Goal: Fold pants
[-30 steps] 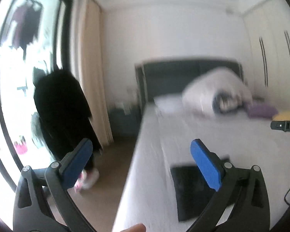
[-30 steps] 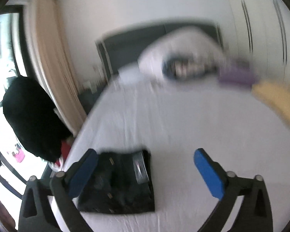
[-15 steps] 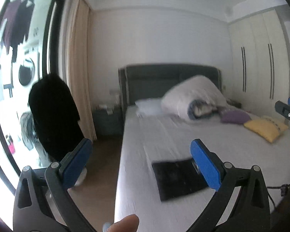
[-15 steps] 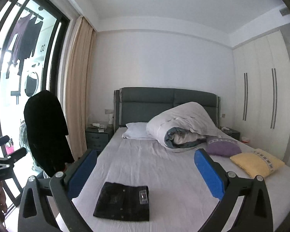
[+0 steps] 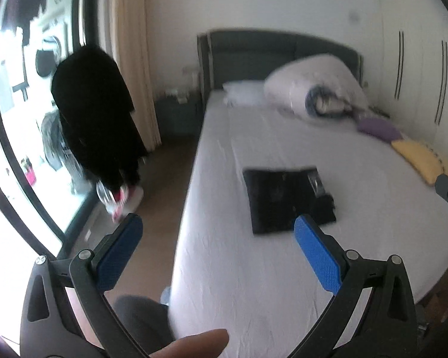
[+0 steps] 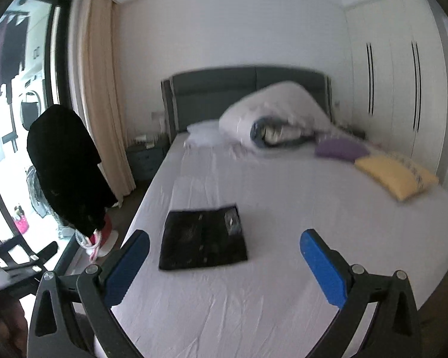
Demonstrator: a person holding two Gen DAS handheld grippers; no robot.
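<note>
Both views tilting down toward bed (image 6: 283,268) versus half second ago; blur showing motion. Pants (image 6: 203,244) lying folded, flat near bed's left edge, same place. Left gripper (image 5: 218,256) and right gripper (image 6: 224,265) both spread wide, gripping nothing, well clear of pants. Judging fold finished.

The pants (image 6: 202,238) are dark matt cloth. The bed sheet (image 6: 283,226) is pale, lightly creased fabric. Gripper pads (image 6: 322,271) look textured blue.
</note>
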